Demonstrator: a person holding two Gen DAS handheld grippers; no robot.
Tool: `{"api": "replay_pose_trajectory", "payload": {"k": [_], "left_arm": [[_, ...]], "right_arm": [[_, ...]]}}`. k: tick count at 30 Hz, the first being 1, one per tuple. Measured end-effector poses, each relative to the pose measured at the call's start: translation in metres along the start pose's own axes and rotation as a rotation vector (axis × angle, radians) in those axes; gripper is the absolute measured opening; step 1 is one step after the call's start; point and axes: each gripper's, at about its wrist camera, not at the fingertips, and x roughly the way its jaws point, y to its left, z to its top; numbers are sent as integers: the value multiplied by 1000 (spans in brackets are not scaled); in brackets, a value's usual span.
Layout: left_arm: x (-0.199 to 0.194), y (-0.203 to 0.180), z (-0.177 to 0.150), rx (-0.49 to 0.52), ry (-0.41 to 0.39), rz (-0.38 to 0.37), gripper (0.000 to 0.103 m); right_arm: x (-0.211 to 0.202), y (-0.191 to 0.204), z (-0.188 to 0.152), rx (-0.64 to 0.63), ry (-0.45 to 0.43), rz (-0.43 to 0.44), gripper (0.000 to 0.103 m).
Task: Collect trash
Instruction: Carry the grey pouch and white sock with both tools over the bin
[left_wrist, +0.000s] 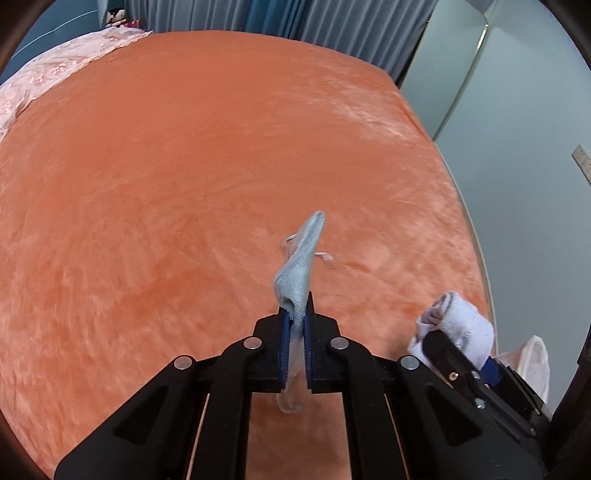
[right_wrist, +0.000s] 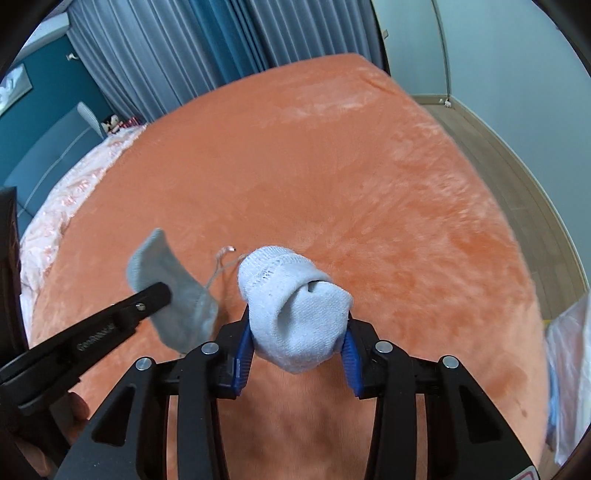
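My left gripper (left_wrist: 296, 314) is shut on a thin grey-blue sock (left_wrist: 301, 254), held above the orange bed blanket (left_wrist: 184, 184). The same sock (right_wrist: 166, 288) shows in the right wrist view, with the left gripper (right_wrist: 159, 293) across it. My right gripper (right_wrist: 297, 332) is shut on a rolled white sock (right_wrist: 295, 306). That white sock (left_wrist: 458, 325) and the right gripper (left_wrist: 447, 339) show at lower right in the left wrist view. A small pale string-like scrap (left_wrist: 325, 256) lies on the blanket just beyond the grey sock; it also shows in the right wrist view (right_wrist: 221, 262).
A pink quilt (left_wrist: 55, 70) covers the bed's far left. Blue-grey curtains (right_wrist: 184, 48) hang behind the bed. Wooden floor (right_wrist: 517, 177) runs along the bed's right side. A white plastic bag (left_wrist: 532, 365) sits at the right beside the bed, also in the right wrist view (right_wrist: 569, 369).
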Motion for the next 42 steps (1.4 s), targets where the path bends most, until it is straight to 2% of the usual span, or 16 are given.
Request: {"api": "replay_pose_trajectory", "payload": {"k": [10,21,31,42], "left_arm": [[-76,-88,-26,101,-59,-60,6],[-136,-184,-62,214,-104,-136,6],[-167,-255,-95,307,-120,-190,6],[-186,-309,-126,379,-124,-235,6]], "right_arm": [[-105,-42,-9,44,-105,6,39],[-205,-106,-25,106,-224,-33,39],[-266,-161,-39,176,-306,-76,39],[-307,-207,-62,239,-354,-124,39]]}}
